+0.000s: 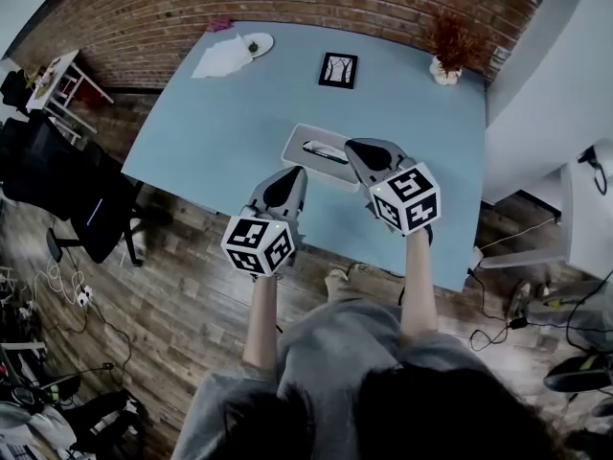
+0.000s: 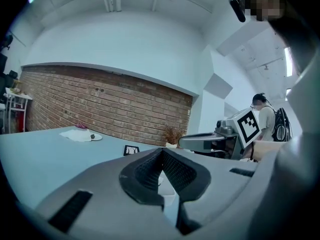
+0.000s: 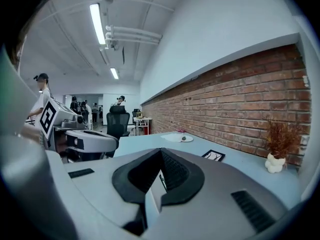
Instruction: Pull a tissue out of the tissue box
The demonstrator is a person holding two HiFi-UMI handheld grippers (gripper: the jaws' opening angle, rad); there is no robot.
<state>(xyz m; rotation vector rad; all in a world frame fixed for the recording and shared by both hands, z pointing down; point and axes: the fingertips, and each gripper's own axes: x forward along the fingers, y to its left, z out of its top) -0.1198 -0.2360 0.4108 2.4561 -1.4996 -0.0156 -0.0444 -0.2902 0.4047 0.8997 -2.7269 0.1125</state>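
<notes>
1. Your left gripper (image 1: pixel 295 173) has its jaws closed tip to tip with nothing between them. It sits just beside the near left corner of the tissue box (image 1: pixel 303 142).
2. Your right gripper (image 1: pixel 358 148) is likewise closed and empty, at the box's right end.
3. The tissue box lies flat on the blue table (image 1: pixel 192 132), near its front edge, between your two grippers.
4. Farther back are a picture frame (image 1: pixel 337 70), a potted plant (image 1: pixel 446 65) and a plate (image 1: pixel 257 43) beside a white sheet (image 1: pixel 220 60).
</notes>
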